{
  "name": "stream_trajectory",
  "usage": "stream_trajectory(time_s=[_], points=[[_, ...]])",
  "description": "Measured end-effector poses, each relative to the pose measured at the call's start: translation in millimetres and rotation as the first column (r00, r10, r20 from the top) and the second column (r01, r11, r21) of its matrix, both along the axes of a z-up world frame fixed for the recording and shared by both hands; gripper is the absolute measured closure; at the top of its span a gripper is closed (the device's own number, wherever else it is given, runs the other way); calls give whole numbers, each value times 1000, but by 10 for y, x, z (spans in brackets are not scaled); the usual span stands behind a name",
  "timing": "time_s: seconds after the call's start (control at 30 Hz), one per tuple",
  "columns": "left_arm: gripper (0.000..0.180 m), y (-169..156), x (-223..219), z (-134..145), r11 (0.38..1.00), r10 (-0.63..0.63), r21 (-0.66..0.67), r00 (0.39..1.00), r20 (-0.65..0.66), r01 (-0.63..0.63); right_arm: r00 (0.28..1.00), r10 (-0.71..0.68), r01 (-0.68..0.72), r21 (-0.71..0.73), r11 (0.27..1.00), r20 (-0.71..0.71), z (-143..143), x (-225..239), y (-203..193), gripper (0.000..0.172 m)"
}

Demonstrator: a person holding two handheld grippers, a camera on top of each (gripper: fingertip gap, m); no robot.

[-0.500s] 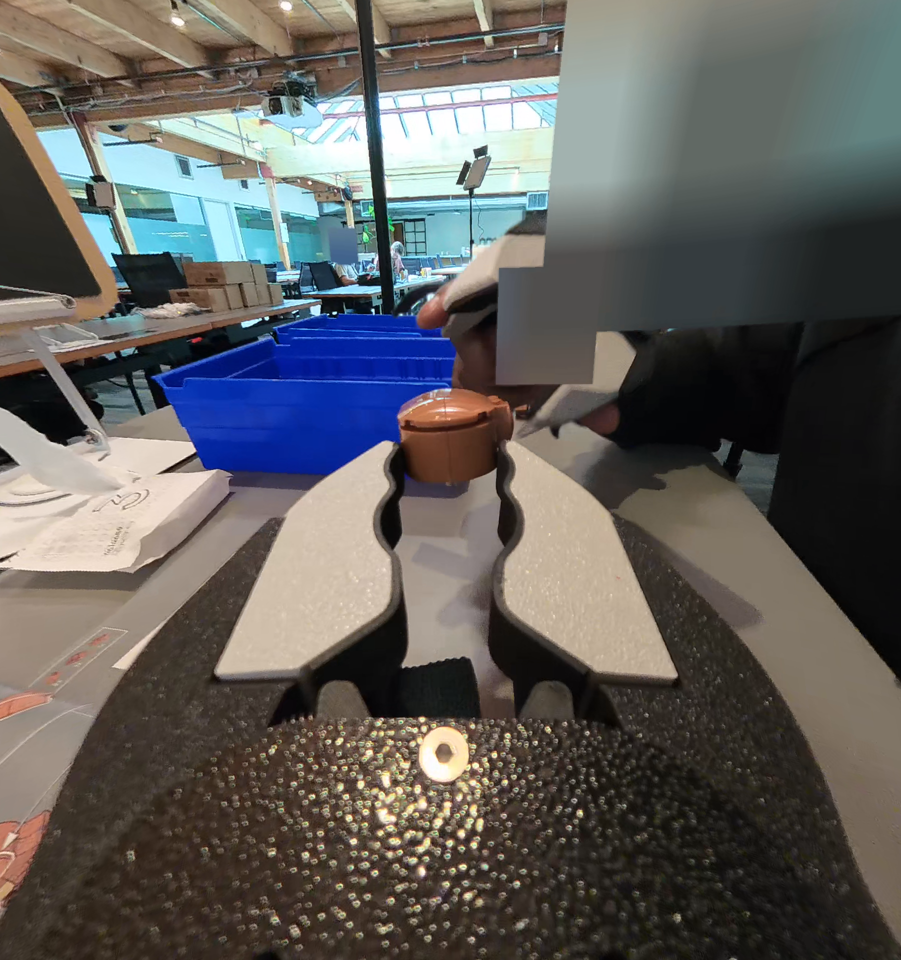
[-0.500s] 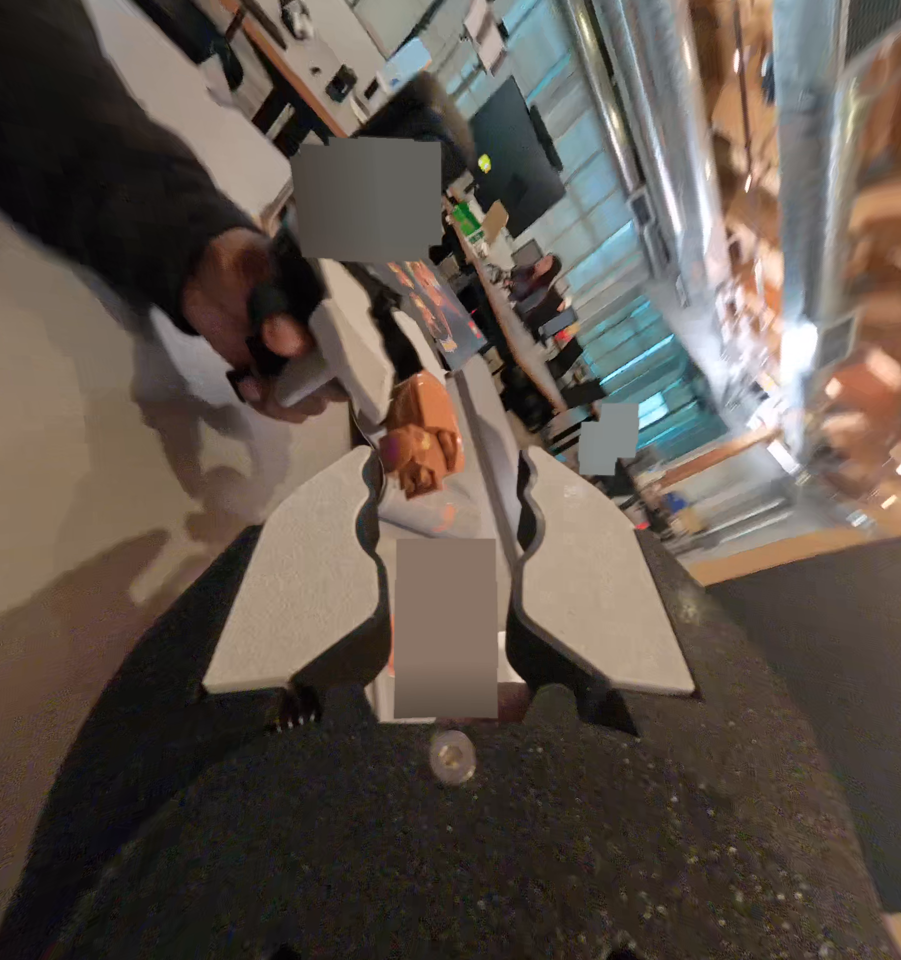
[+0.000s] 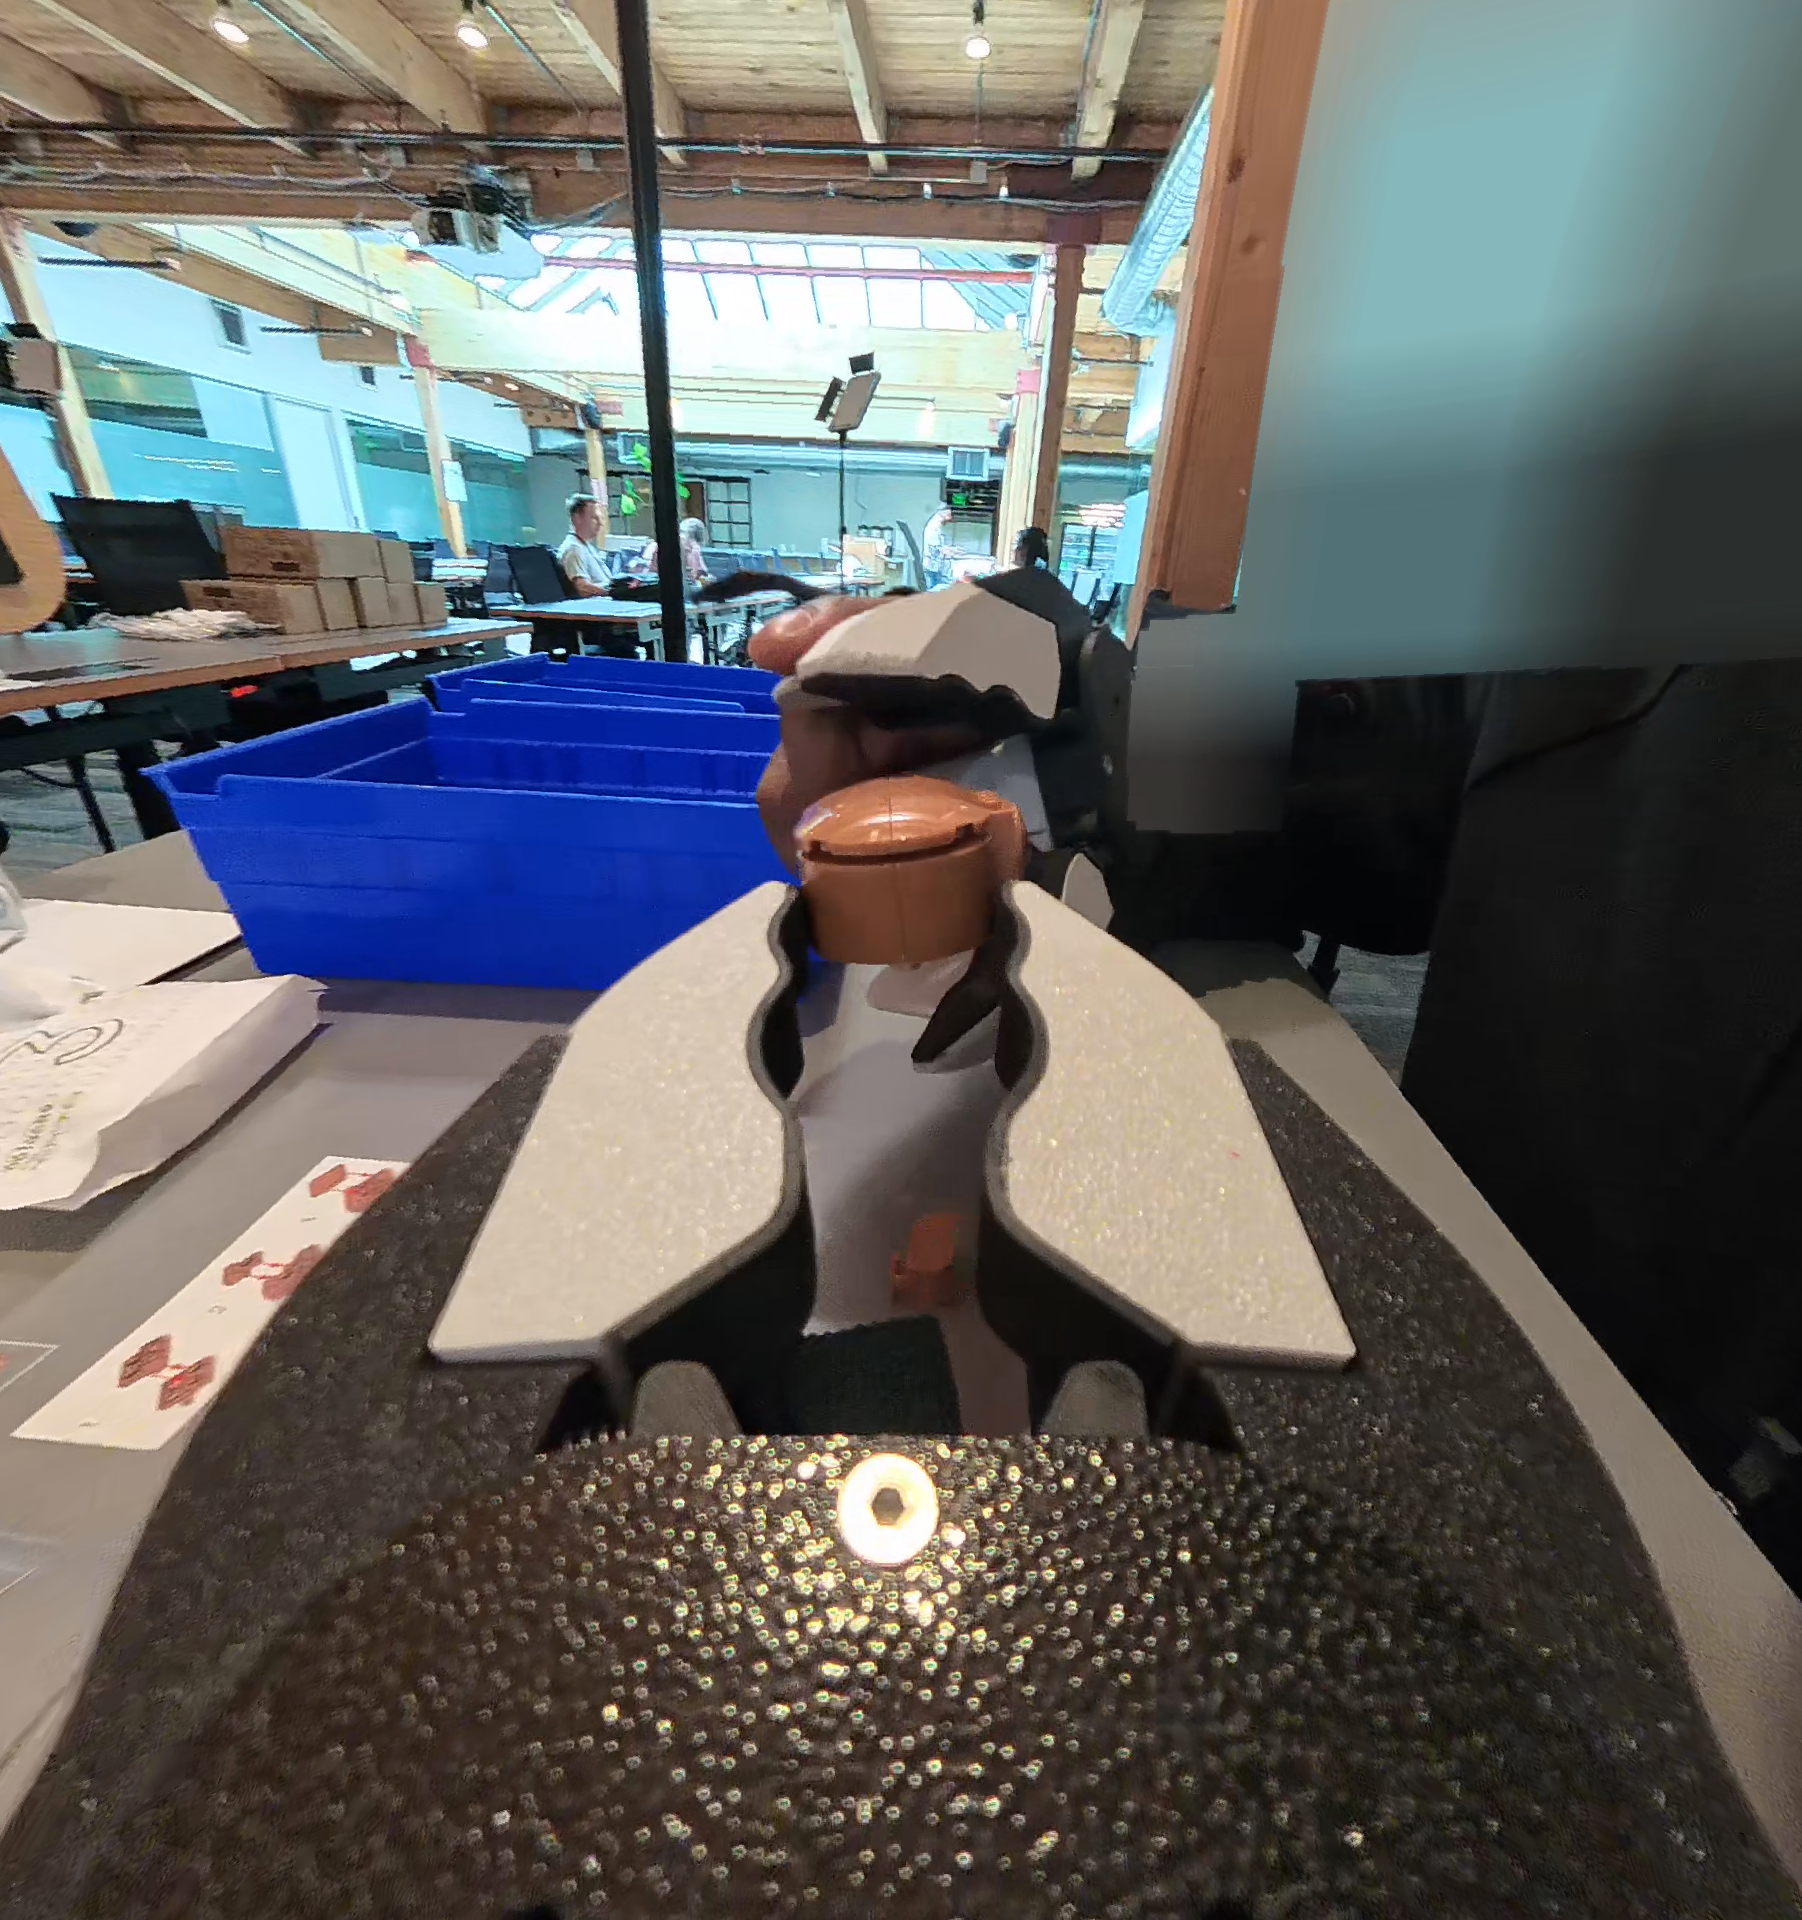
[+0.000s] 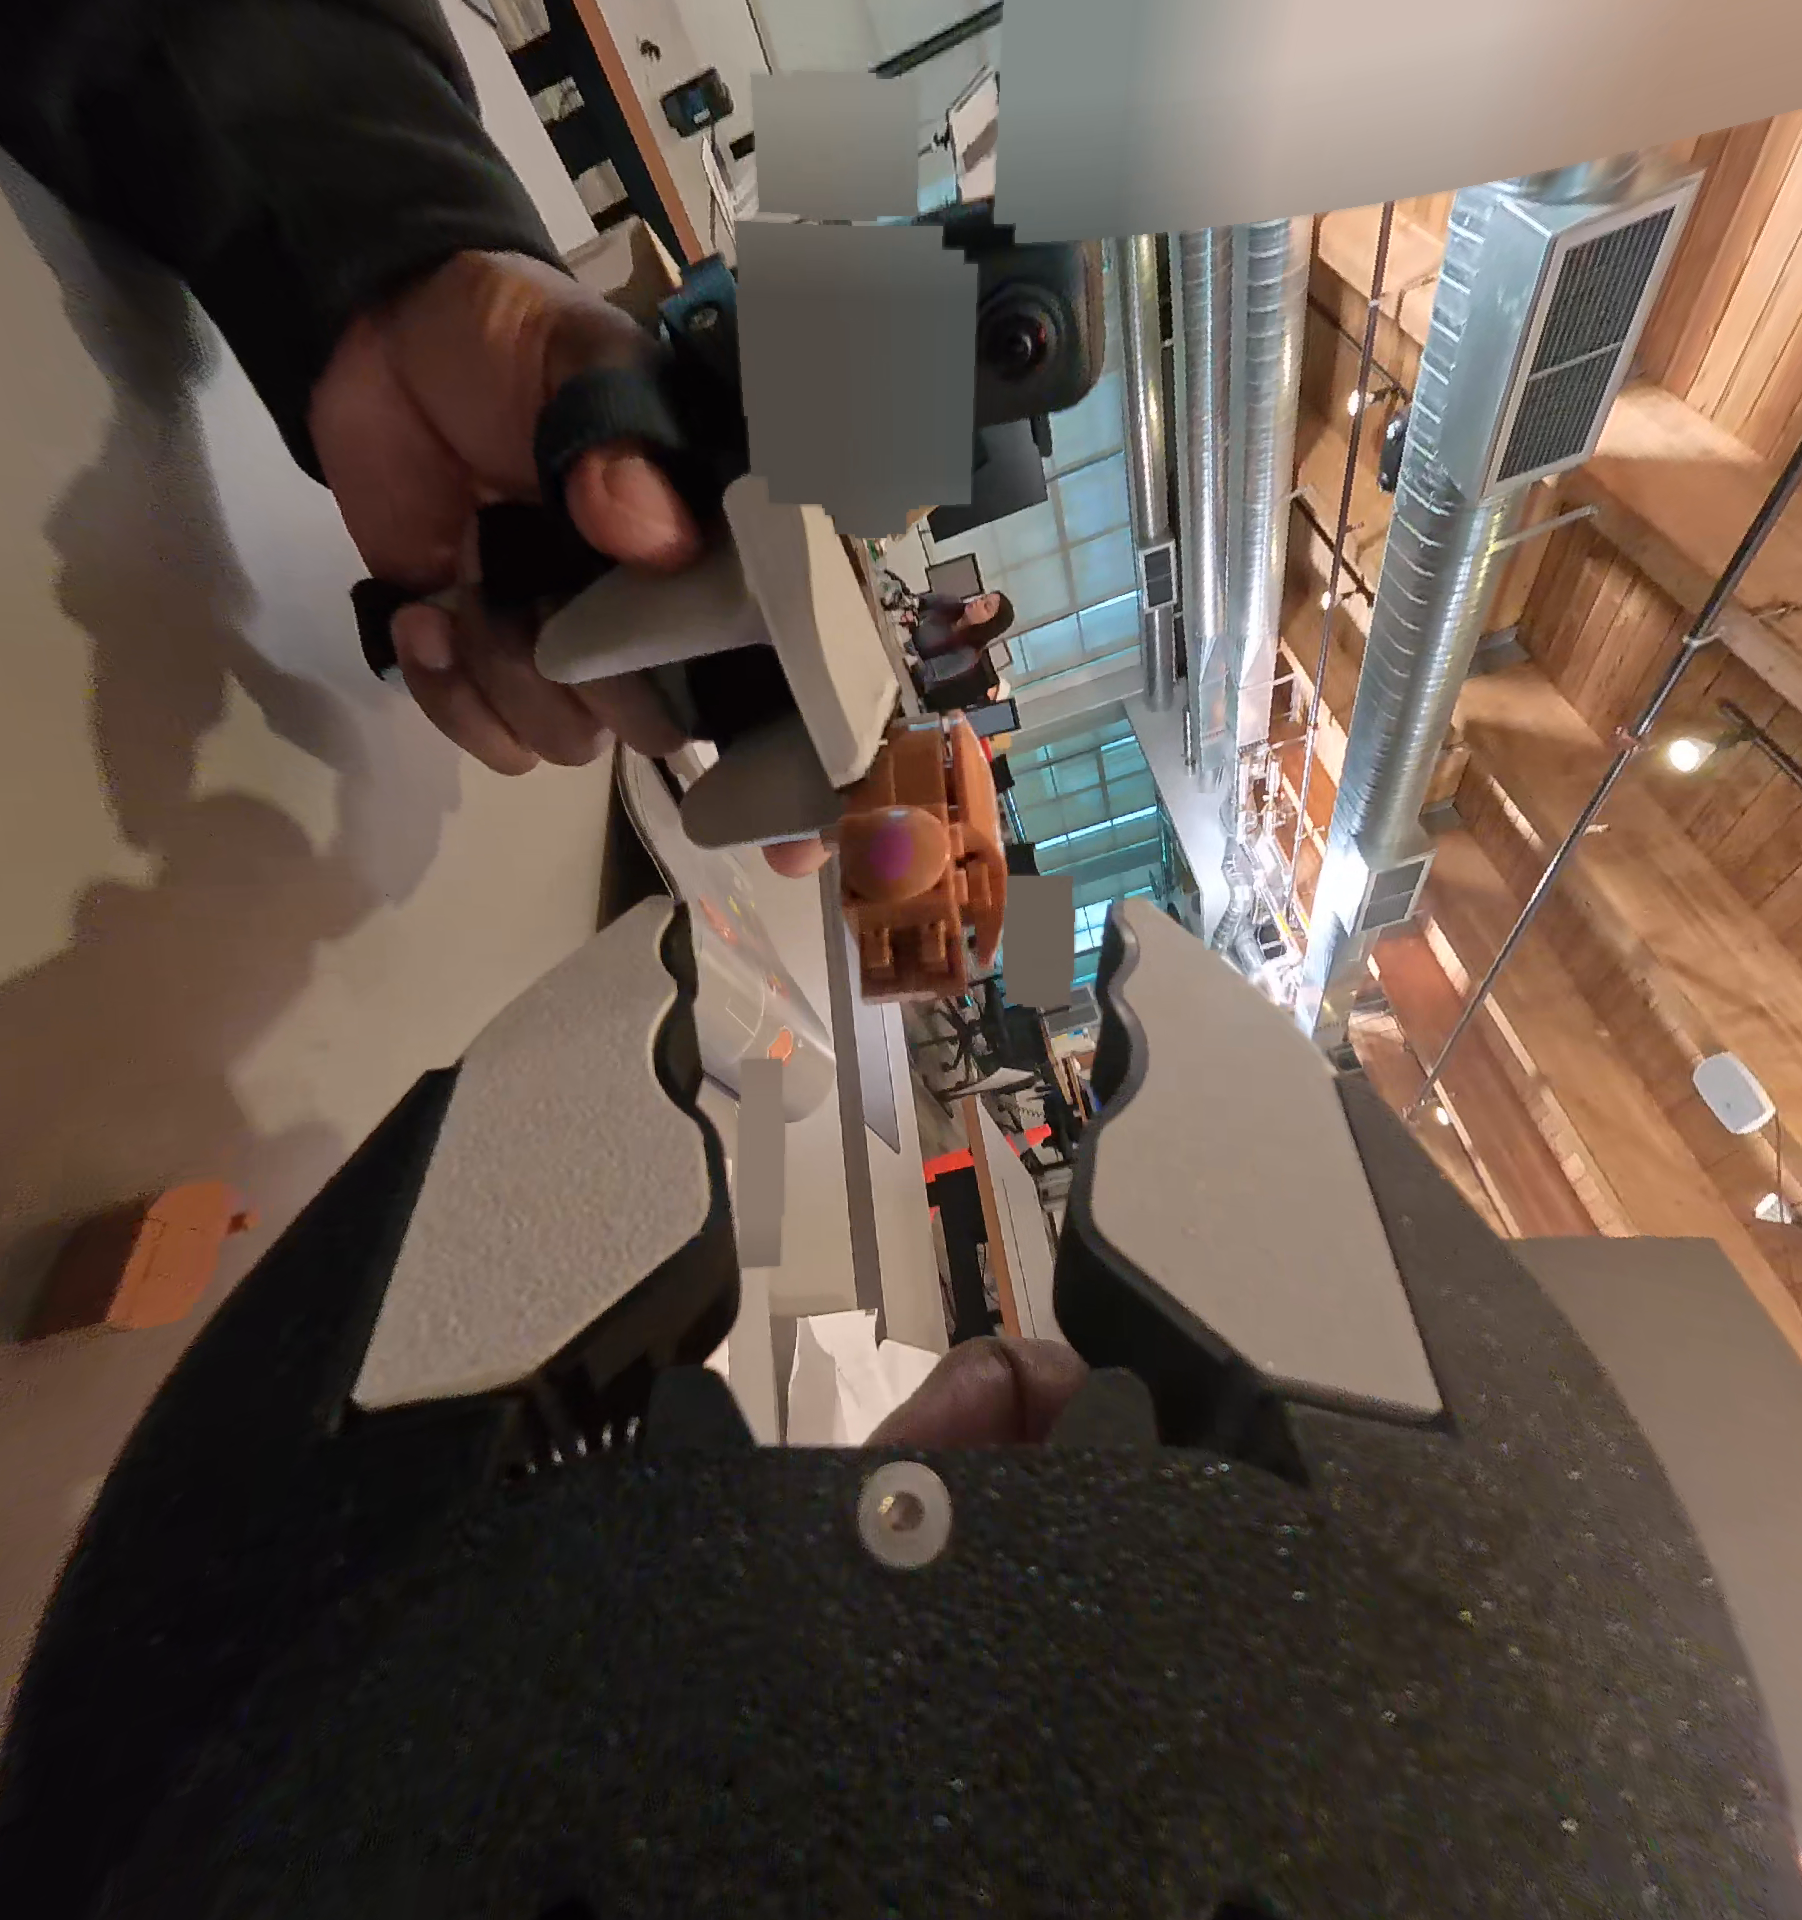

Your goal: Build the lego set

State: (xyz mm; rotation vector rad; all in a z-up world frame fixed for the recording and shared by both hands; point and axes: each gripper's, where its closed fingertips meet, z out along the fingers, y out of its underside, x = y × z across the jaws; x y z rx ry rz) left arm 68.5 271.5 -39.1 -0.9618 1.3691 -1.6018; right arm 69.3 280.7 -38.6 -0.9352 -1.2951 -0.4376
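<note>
My left gripper (image 3: 897,920) is shut on a brown rounded plastic piece (image 3: 897,878) and holds it above the grey table (image 3: 429,1049). In the right wrist view the left gripper's fingers (image 4: 814,644) clamp the same brown piece (image 4: 923,883), which has a knob with a purple spot. My right gripper (image 4: 897,925) is open wide, and its pads stand clear of the piece on both sides. One of its fingers (image 3: 928,644) shows above and behind the piece in the left wrist view. A small brown part (image 3: 926,1257) lies on the table below; it also shows in the right wrist view (image 4: 138,1257).
Blue bins (image 3: 461,831) stand on the table behind the grippers. A white paper pad (image 3: 97,1091) and a sheet with red pictures (image 3: 232,1299) lie at the left. A person's dark sleeve (image 3: 1624,1039) fills the right side past the table edge. The tips of both grippers are at nearly the same place.
My right gripper's jaws have opened wider around the brown piece. My left gripper has risen with the piece still clamped. A small brown part now shows on the table.
</note>
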Motion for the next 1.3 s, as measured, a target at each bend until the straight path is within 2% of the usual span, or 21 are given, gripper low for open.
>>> stream_trajectory(time_s=[0.23,0.4,0.9,0.97,1.1,1.3], points=[[147,-138,-20,0,996,-84,-12,996,3,84,996,88,-87,17,996,-7,11,-96,-94,94],[147,-203,-44,41,989,-135,-56,990,31,137,996,87,-87,69,994,5,20,-146,-83,98],[147,-453,-76,15,966,-253,-50,967,26,254,985,173,-172,81,982,-6,1,-340,-222,100],[147,-472,-77,2,964,-262,-46,965,19,263,984,180,-180,85,980,5,-11,-354,-245,107],[147,-481,-62,-39,967,-255,-24,967,-2,254,984,176,-176,122,977,16,3,-346,-272,135],[147,-464,-48,-52,971,-237,-20,972,-3,237,989,144,-148,143,979,35,-8,-321,-245,135]])
